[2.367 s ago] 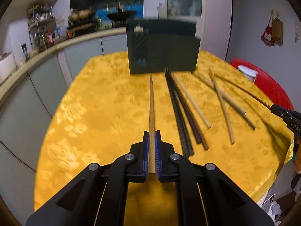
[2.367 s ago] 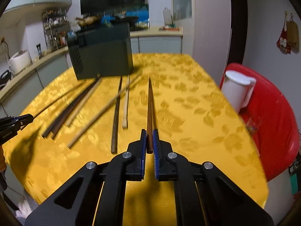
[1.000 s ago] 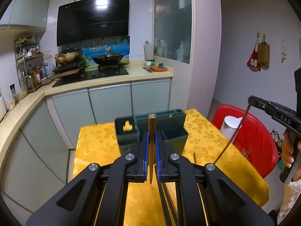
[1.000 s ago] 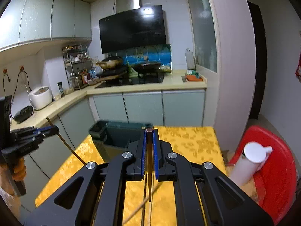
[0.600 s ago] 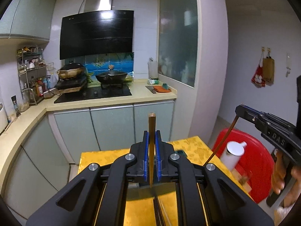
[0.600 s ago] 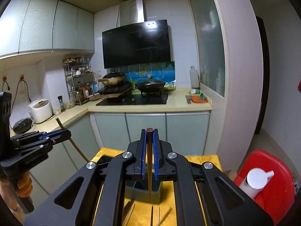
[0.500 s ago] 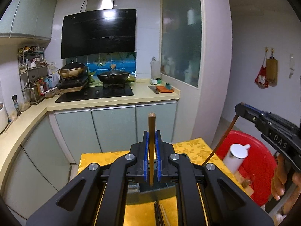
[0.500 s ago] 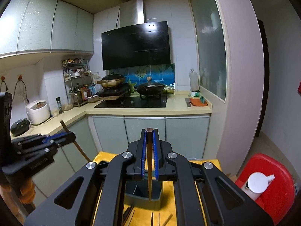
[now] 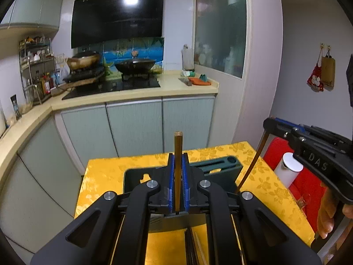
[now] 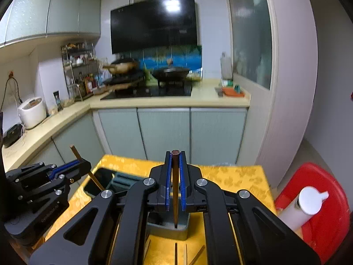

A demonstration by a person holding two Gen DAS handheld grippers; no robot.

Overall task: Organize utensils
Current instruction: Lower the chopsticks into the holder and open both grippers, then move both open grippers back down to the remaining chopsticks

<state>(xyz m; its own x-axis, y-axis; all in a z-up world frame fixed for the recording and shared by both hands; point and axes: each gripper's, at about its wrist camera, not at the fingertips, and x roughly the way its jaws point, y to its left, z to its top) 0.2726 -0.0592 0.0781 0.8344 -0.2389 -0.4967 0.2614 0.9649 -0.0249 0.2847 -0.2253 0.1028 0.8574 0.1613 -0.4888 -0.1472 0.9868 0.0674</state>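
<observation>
My left gripper (image 9: 177, 157) is shut on a light wooden chopstick (image 9: 177, 176) that stands upright. Its lower end hangs over the dark green utensil holder (image 9: 220, 169) on the yellow table (image 9: 103, 172). My right gripper (image 10: 175, 154) is shut on a dark brown chopstick (image 10: 175, 194), also upright, with its tip above the utensil holder (image 10: 125, 180). Each gripper shows in the other's view: the right gripper (image 9: 269, 123) slants its dark chopstick (image 9: 251, 161) down toward the holder, and the left gripper (image 10: 85, 165) holds its light chopstick (image 10: 93, 177) over the left compartment.
Several chopsticks (image 10: 175, 254) lie on the yellow cloth in front of the holder. A red stool (image 10: 326, 198) with a white jug (image 10: 308, 201) stands to the right of the table. Pale cabinets (image 9: 136, 128) and a worktop run behind the table. A person's hand (image 9: 328, 212) grips the right handle.
Both grippers lifted their chopsticks off the table, tipped them upright and brought them in over the holder. The holder now sits closer beneath both grippers.
</observation>
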